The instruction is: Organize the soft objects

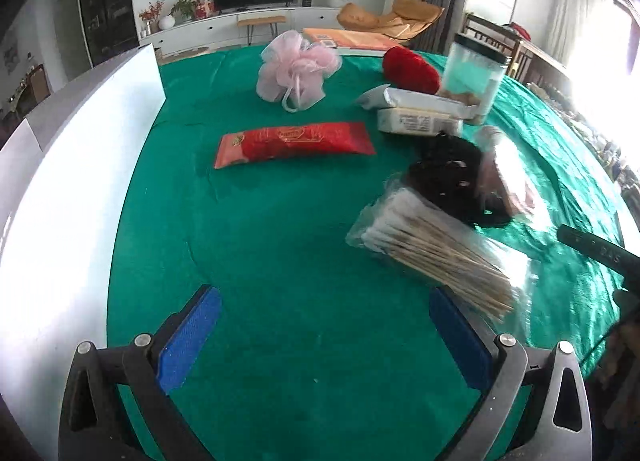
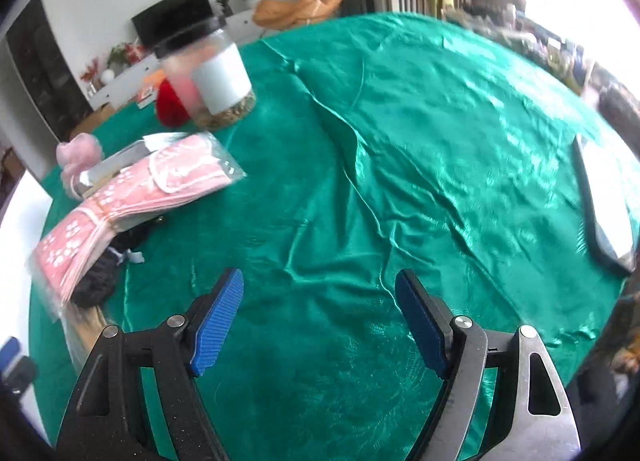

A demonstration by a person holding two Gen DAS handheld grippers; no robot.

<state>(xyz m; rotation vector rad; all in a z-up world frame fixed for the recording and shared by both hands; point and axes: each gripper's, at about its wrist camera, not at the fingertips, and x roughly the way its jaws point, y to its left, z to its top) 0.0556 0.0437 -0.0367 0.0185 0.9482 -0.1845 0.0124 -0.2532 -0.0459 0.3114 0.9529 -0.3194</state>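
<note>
Hovering over the green satin-covered worktop (image 1: pixel 280 261), the left gripper (image 1: pixel 324 325) has its blue-padded jaws spread as wide as they go, with nothing between them but bare cloth. The right gripper (image 2: pixel 320 321) also stands with jaws wide apart and empty, above a wrinkled open stretch of cloth.

Ahead of the left gripper lies a flat red foil packet (image 1: pixel 294 143) near the worktop's middle, with clear room all around it. A pink mesh bath pouf (image 1: pixel 296 71) sits toward the far edge. A white board (image 1: pixel 80 165) lines the left edge.

Toward the right, things crowd together: a clear bag of wooden sticks (image 1: pixel 436 257), a black soft bundle (image 1: pixel 452 181), a bagged pink paw-print cloth (image 2: pixel 132 201), a red plush item (image 1: pixel 410 69) and a black-lidded clear jar (image 1: pixel 472 77).
</note>
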